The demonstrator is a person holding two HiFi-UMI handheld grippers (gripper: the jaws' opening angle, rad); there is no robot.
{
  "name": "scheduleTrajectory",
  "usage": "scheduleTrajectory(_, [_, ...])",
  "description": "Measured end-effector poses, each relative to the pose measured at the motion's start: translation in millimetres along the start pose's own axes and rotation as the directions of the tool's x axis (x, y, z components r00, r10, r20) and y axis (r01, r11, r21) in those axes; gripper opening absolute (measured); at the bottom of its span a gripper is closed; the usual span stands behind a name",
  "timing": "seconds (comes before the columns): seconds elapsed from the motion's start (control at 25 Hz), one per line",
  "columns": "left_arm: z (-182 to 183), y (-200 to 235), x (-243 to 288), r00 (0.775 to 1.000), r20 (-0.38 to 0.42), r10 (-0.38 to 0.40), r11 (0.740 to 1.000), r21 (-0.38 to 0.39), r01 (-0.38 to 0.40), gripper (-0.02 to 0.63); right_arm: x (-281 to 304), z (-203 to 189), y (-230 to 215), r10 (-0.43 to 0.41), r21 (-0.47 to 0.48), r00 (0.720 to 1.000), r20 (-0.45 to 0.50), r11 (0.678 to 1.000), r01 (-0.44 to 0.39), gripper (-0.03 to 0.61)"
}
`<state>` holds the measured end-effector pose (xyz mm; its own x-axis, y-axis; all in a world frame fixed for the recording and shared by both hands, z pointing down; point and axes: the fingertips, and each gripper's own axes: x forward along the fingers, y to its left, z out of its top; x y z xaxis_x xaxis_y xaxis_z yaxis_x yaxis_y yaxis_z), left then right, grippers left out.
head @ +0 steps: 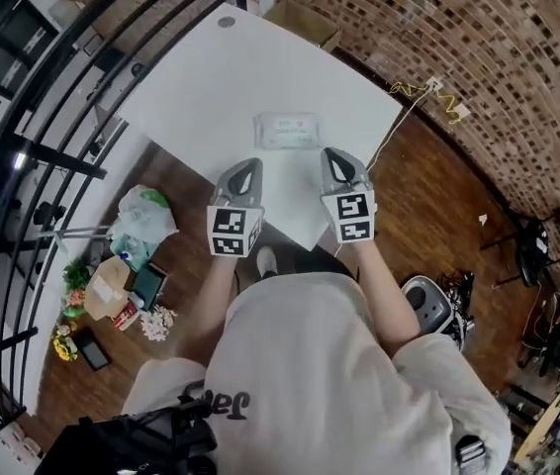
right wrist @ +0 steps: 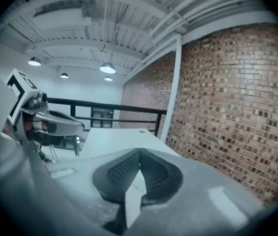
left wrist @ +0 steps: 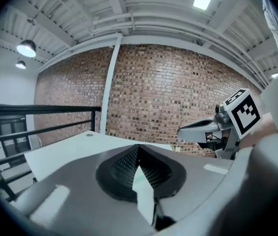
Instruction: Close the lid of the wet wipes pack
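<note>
The wet wipes pack (head: 288, 131) is a flat pale packet lying near the middle of the white table (head: 211, 77). Whether its lid is up or down is too small to tell. My left gripper (head: 249, 164) hovers just short of the pack's near left corner, and my right gripper (head: 328, 153) hovers by its near right corner. Neither touches it. Both are shut and hold nothing. In the left gripper view the left gripper (left wrist: 138, 147) points over the table, with the right gripper (left wrist: 194, 130) beside it. The right gripper view shows the right gripper (right wrist: 139, 153) and the left gripper (right wrist: 63, 125).
A black railing (head: 52, 156) runs along the table's left side. Below it on the wooden floor lie a plastic bag (head: 144, 214), a cardboard box (head: 108, 287) and other clutter. A brick wall (head: 478, 57) stands to the right, with a cable (head: 428, 92) at its foot.
</note>
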<state>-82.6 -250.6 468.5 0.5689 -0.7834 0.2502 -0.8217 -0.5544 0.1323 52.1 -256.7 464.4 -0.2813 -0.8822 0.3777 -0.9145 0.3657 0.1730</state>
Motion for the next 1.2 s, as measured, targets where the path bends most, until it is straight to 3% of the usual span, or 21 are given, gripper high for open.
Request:
scheduleTrajectory(0.08, [21.1, -12.2, -11.6, 0.999, 0.053, 0.001, 1.0, 0.022, -0.002, 0.017, -22.1, 19.0, -2.5, -0.01, 0.12, 0.996, 0.089, 0.993, -0.001, -0.014])
scheduleTrajectory(0.16, [35.9, -27.7, -23.3, 0.996, 0.093, 0.007, 0.999, 0.036, -0.01, 0.017, -45.1, 32.2, -1.9, 0.01, 0.259, 0.984, 0.177, 0.964, -0.056, -0.013])
scheduleTrajectory(0.24, [45.2, -46.0, -35.1, 0.993, 0.121, 0.005, 0.999, 0.049, -0.011, 0.017, -67.1, 41.6, 2.2, 0.034, 0.305, 0.97, 0.242, 0.946, -0.109, -0.012])
scheduleTrajectory(0.44, [43.9, -92.4, -60.8, 0.991, 0.134, 0.02, 0.997, 0.075, -0.03, 0.017, -122.0, 37.9, 13.4, 0.075, 0.242, 0.954, 0.289, 0.959, -0.149, -0.012])
scheduleTrajectory(0.72, [-16.0, -214.6, -116.4, 0.998, 0.062, 0.01, 1.0, 0.024, -0.011, 0.017, -254.8, -52.0, 26.9, 0.157, 0.214, 0.956, 0.249, 0.953, -0.213, -0.012])
scheduleTrajectory(0.8, [-9.8, -234.7, -138.4, 0.997, 0.075, 0.034, 0.999, 0.005, -0.034, 0.017, -286.2, -75.3, 16.6, 0.142, 0.246, 0.962, 0.232, 0.948, -0.199, -0.012])
scheduleTrajectory(0.92, [6.5, -264.6, -166.4, 0.992, 0.097, 0.075, 0.995, 0.064, -0.081, 0.017, -316.5, -99.0, -1.3, 0.136, 0.283, 0.971, 0.199, 0.94, -0.189, -0.012])
scheduleTrajectory(1.04, [9.0, -300.4, -183.8, 0.987, 0.133, 0.087, 0.989, 0.109, -0.102, 0.017, -332.9, -103.8, -9.4, 0.102, 0.263, 0.981, 0.162, 0.954, -0.142, -0.012])
scheduleTrajectory(1.2, [8.4, -325.0, -190.0, 0.98, 0.165, 0.107, 0.988, 0.096, -0.124, 0.017, -356.7, -79.3, -2.3, 0.085, 0.221, 0.973, 0.213, 0.966, -0.133, -0.012])
